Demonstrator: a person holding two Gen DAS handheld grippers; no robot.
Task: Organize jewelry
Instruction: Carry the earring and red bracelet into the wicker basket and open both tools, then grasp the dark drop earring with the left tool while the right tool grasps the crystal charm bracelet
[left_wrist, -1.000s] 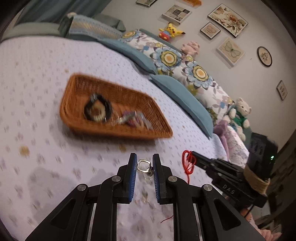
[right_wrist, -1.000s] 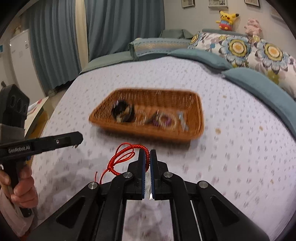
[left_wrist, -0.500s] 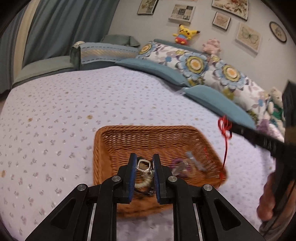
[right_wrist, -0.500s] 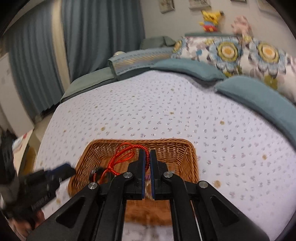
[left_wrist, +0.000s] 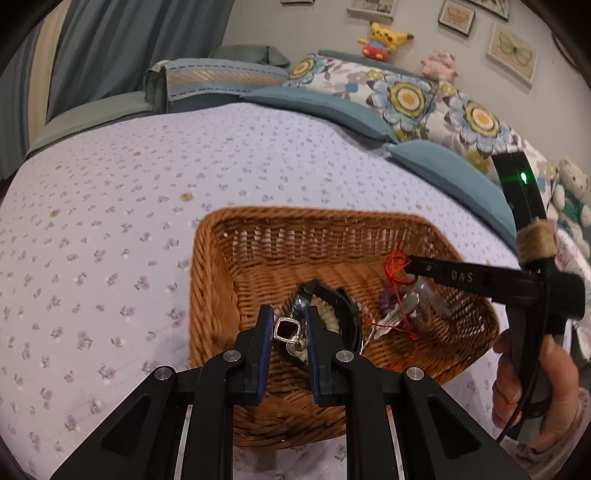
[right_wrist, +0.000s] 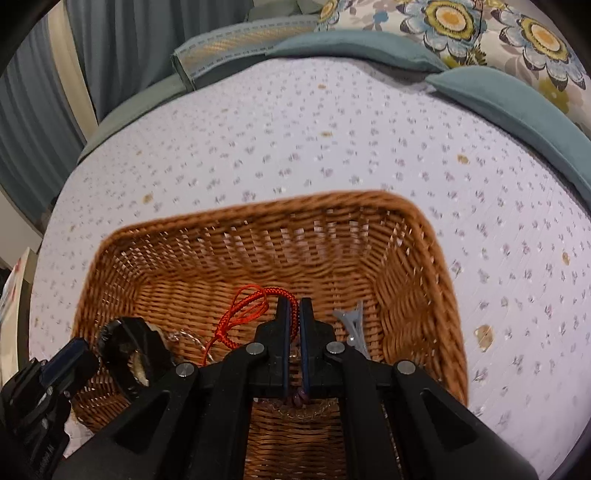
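Observation:
A brown wicker basket (left_wrist: 221, 295) (right_wrist: 406, 266) sits on the flowered bedspread. My left gripper (left_wrist: 289, 328) is shut on a small silver square clasp (left_wrist: 285, 329) and holds it over the basket's near left part. My right gripper (right_wrist: 294, 317) is shut on a red cord bracelet (right_wrist: 243, 314) and holds it above the basket's inside; it also shows in the left wrist view (left_wrist: 408, 266) with the cord (left_wrist: 395, 266) hanging from its tip. In the basket lie a black bracelet (right_wrist: 129, 343) (left_wrist: 340, 299), a grey hair clip (right_wrist: 352, 325) and purple beads (left_wrist: 388, 297).
Teal and flowered pillows (left_wrist: 424, 99) line the far side of the bed. A folded blanket (left_wrist: 218, 79) lies at the back. Stuffed toys (left_wrist: 384, 37) sit on the headboard ledge. Curtains (right_wrist: 44, 92) hang at the left.
Both grippers have moved forward over the basket with their items still held. The basket now fills the lower part of both views.

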